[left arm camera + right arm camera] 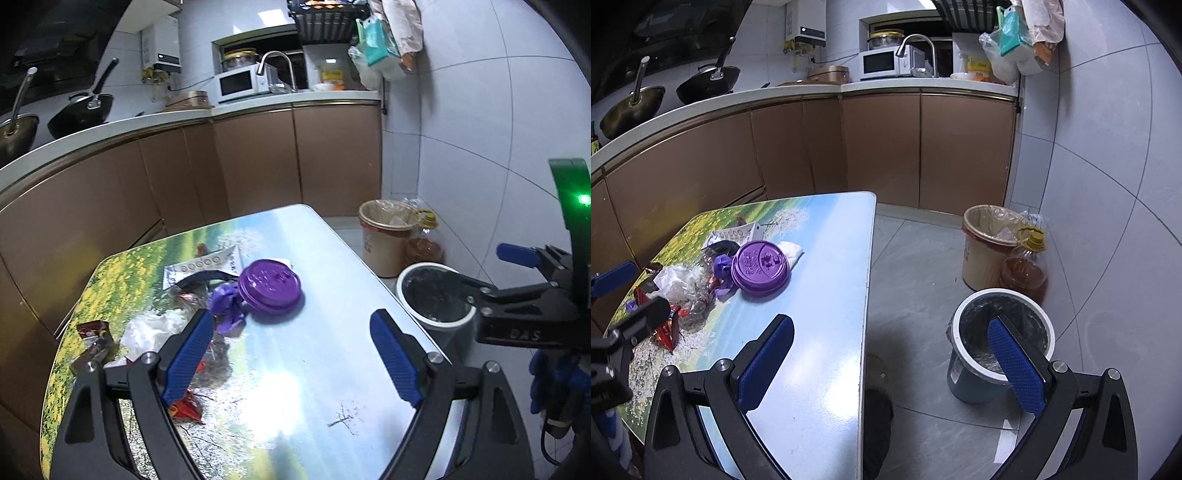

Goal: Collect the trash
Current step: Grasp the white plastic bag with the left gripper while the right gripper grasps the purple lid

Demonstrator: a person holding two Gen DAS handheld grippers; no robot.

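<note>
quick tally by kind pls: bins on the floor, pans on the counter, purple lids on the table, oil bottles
Bins on the floor: 2, the white-rimmed bin and the beige bin
Pans on the counter: 2, the black wok and the steel wok
Purple lids: 1, the purple lid
Oil bottles: 1, the oil bottle
Total: 6

Two woks [709,83] are sitting on the counter's left end, with a white microwave [884,62] chilling further along by the faucet [918,42]. A cooking oil jug [1027,266] is standing on the floor, and plastic bags [1015,40] are hanging up by the wall.
</note>
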